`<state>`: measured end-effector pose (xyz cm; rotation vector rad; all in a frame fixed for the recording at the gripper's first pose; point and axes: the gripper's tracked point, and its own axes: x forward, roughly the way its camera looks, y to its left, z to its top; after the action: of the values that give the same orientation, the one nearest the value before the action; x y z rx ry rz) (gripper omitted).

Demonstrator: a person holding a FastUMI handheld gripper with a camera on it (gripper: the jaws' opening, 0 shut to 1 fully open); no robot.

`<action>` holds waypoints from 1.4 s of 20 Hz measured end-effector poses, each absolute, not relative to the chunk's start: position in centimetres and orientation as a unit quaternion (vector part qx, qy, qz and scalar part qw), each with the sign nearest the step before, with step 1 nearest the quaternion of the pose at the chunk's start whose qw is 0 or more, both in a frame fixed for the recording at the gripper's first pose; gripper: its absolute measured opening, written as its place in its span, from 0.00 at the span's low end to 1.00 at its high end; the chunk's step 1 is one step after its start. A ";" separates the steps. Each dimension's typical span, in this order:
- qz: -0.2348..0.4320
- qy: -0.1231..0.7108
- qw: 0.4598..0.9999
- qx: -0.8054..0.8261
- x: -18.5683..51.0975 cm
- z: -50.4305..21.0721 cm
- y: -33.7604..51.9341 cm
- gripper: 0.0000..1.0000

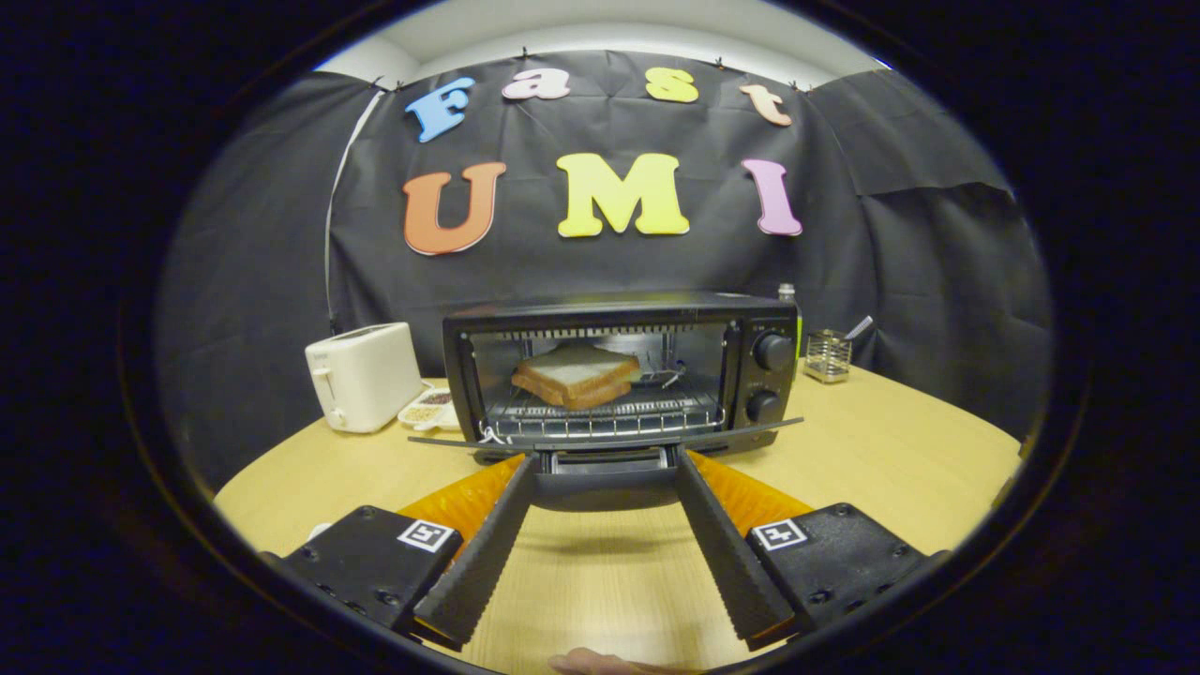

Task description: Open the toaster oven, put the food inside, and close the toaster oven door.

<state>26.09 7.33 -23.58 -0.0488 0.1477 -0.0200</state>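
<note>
Fingers [525, 478] spread, flanking door handle [605, 469]; toaster oven [619, 375] faces camera.

Gripper cam sits low over the round wooden table [872, 450], looking level and forward along both fingers [483, 544], close to the open toaster oven [619, 375] at 12 o'clock, white toaster [364, 375] at 10.

This is a staged recording booth dressed as a kitchen corner: black cloth walls hang around a round wooden worktop [872, 441] carrying a toaster oven [623, 375], a white pop-up toaster [364, 375] and a wire utensil holder [829, 355].
</note>
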 end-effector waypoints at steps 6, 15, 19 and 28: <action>-0.022 0.058 0.996 -0.070 30.2 -18.1 6.3 1.00; 0.001 0.007 0.998 -0.065 18.4 -6.4 6.0 1.00; -0.015 -0.023 0.997 -0.076 10.8 -1.6 3.7 1.00; -0.007 -0.064 0.997 -0.048 -0.2 5.0 -0.2 1.00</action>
<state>-0.25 -0.18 5.05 -0.0953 -0.1282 -0.0132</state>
